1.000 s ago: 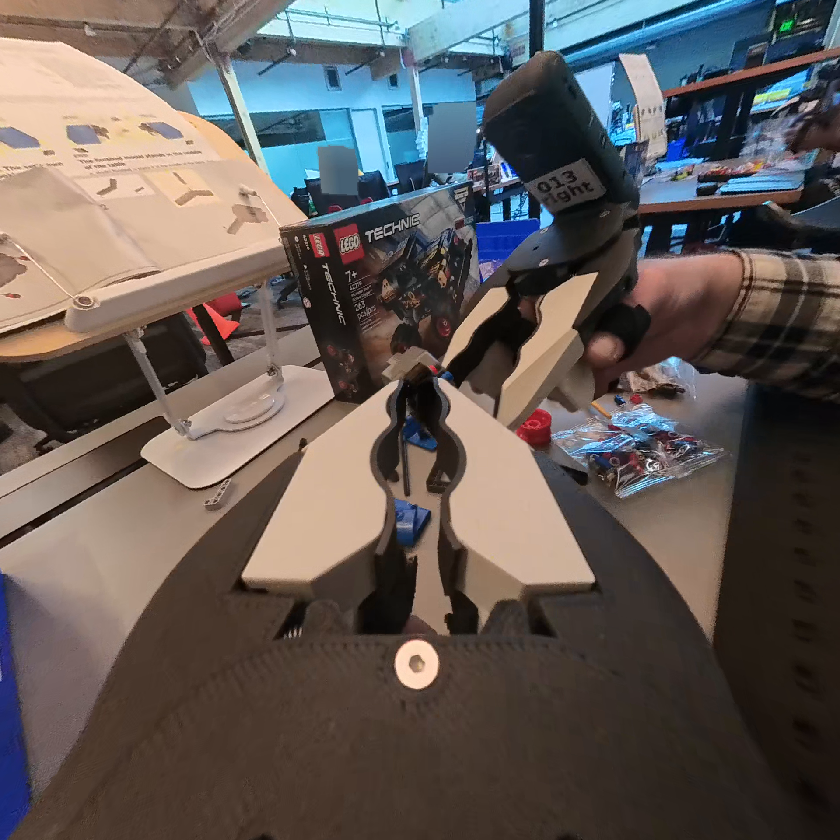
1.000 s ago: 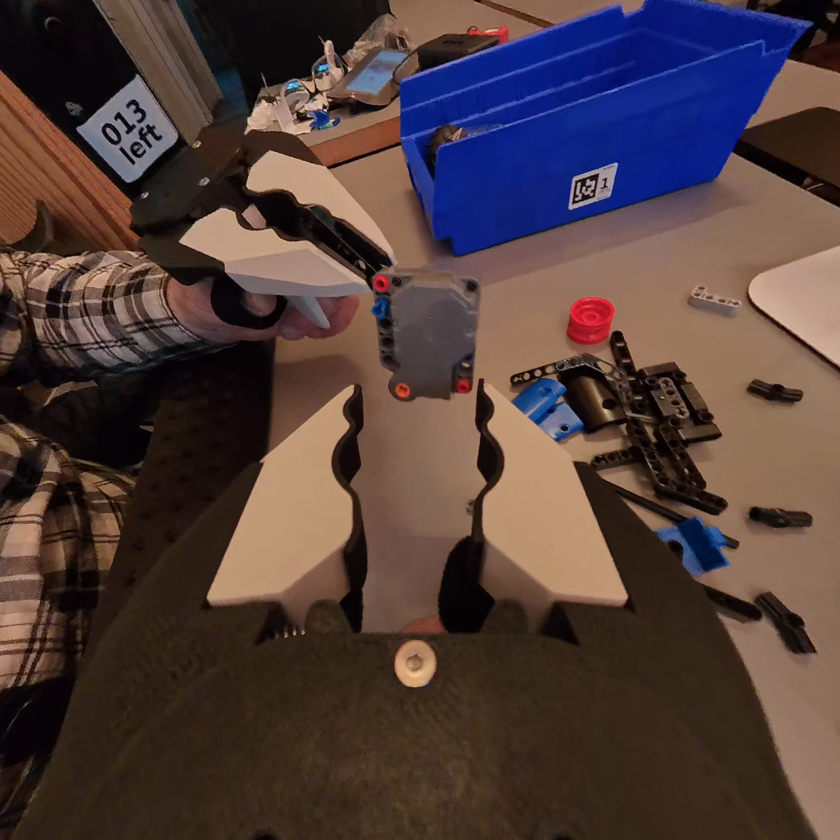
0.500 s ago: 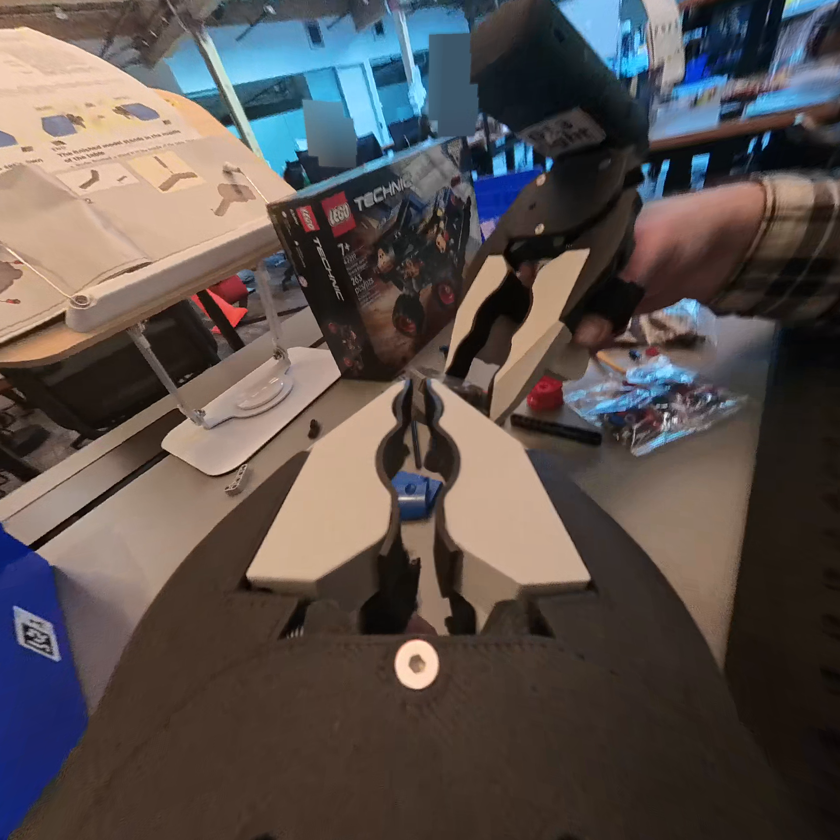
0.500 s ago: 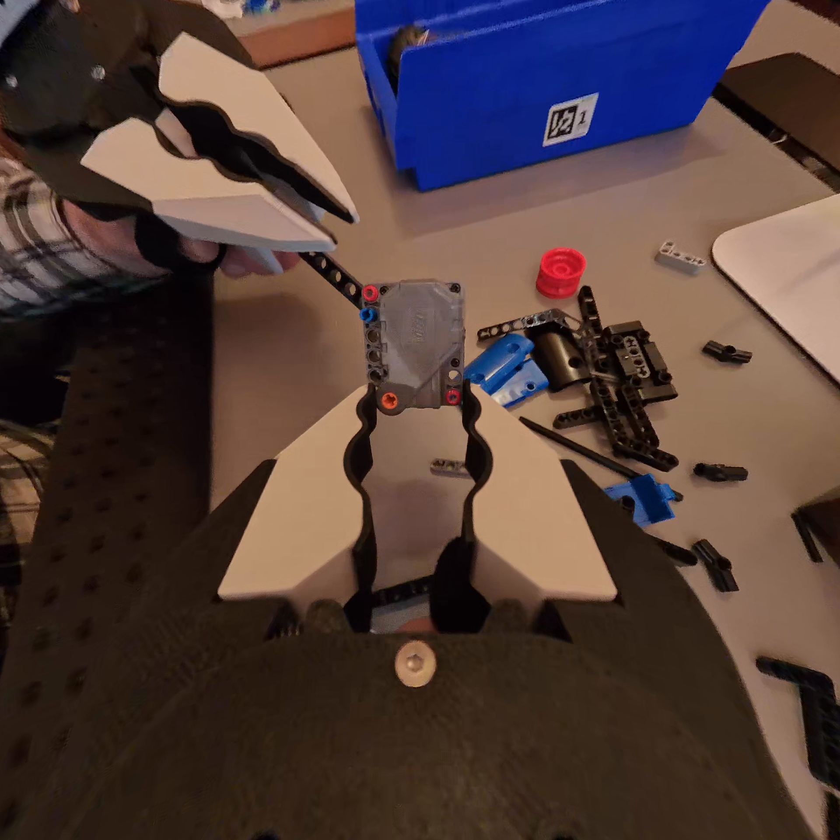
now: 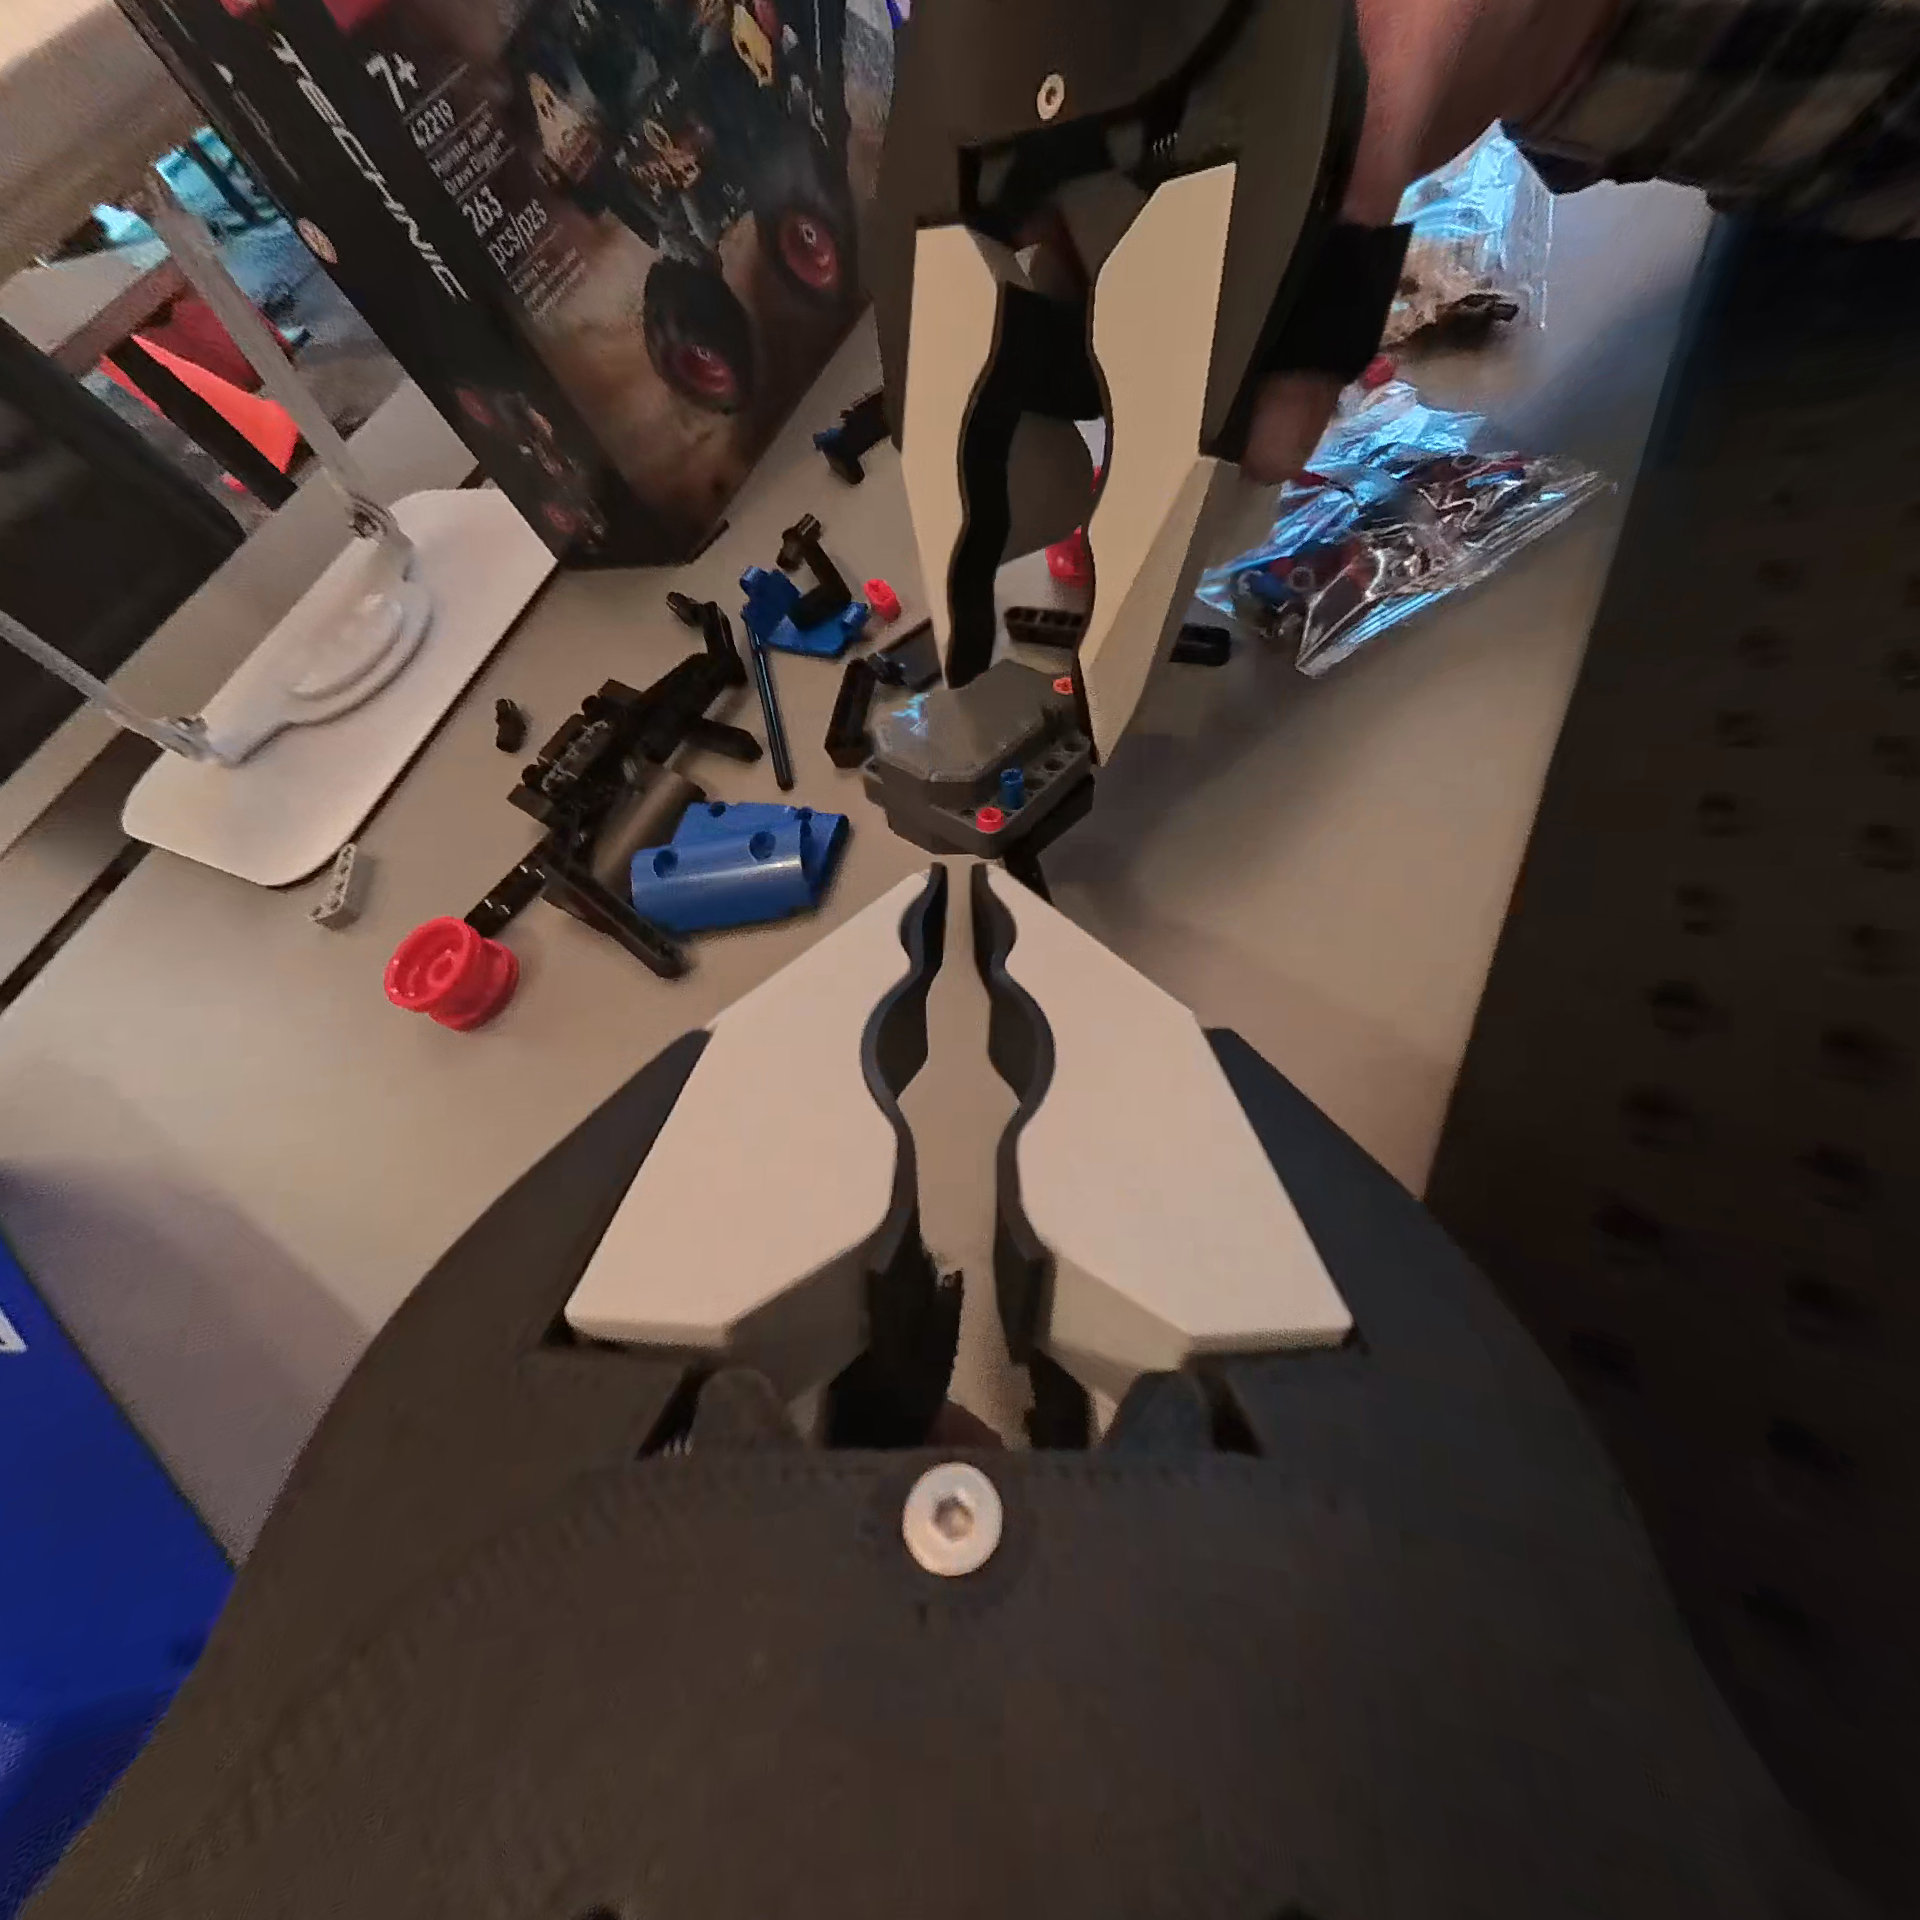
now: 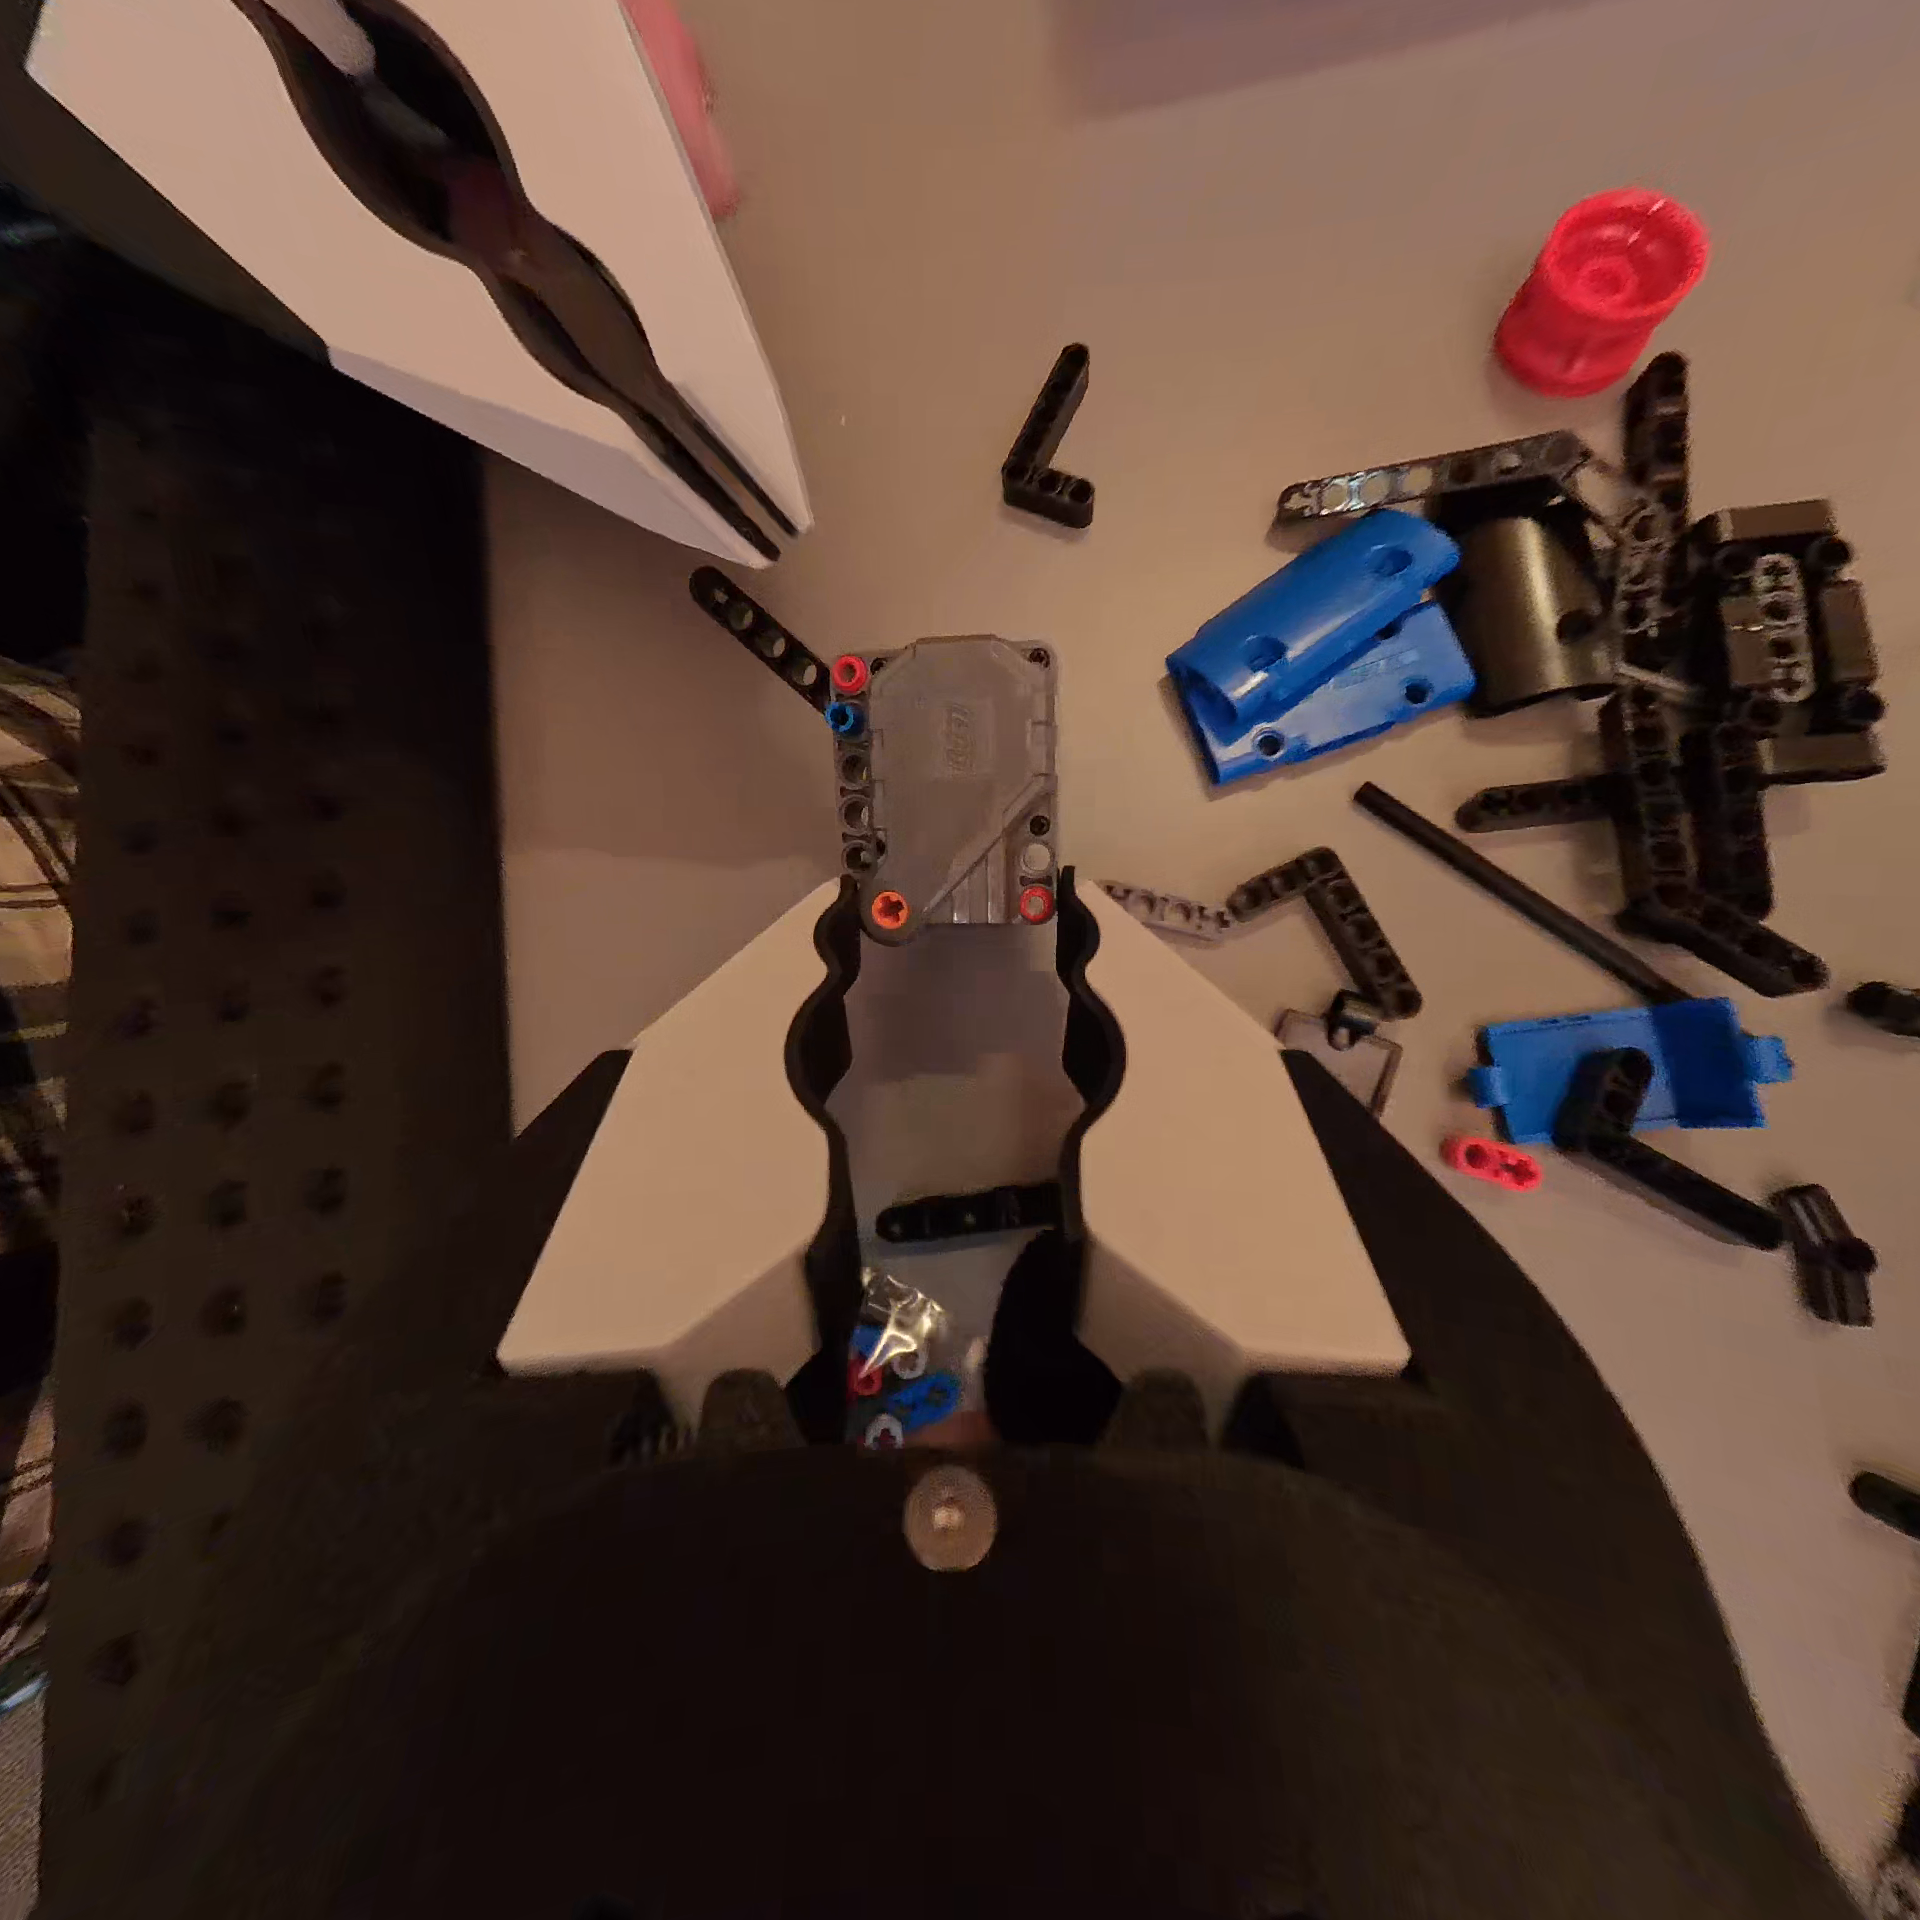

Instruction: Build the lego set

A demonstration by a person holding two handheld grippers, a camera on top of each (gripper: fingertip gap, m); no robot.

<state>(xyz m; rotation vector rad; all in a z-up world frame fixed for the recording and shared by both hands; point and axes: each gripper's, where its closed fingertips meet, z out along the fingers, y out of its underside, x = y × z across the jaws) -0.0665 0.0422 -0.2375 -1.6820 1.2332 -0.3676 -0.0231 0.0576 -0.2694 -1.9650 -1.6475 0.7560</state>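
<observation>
Between the right gripper's [image 6: 956,904] fingertips sits the task's piece, a grey block [image 6: 961,769] with red and blue pins. It is clamped only by its near end, low over the desk [image 6: 935,260] beside the dark perforated mat [image 6: 260,831] along the desk's left edge. Whether it touches the surface I cannot tell.

That shallow pinch is the main risk. Any push on the far end would likely swing the block in the tips or pop it free. A black beam [image 6: 758,629] sticks out from the block's far left corner. The left gripper [image 5: 958,883], jaws drawn almost together on nothing, points at it from just beside. Nudging the beam with closed jaws could lever it off its pin or twist the block.

Farther toward the desk's middle lie an L-shaped beam [image 6: 1044,447], a blue panel [image 6: 1320,644], a black axle [image 6: 1507,894] and a red wheel hub [image 6: 1600,291], the axle and hub free to roll if bumped. Beyond them, toward the far edge, stand the set's box [image 5: 540,260], a white stand base [image 5: 312,675] and a bag of parts [image 5: 1403,561], none blocking the work.
</observation>
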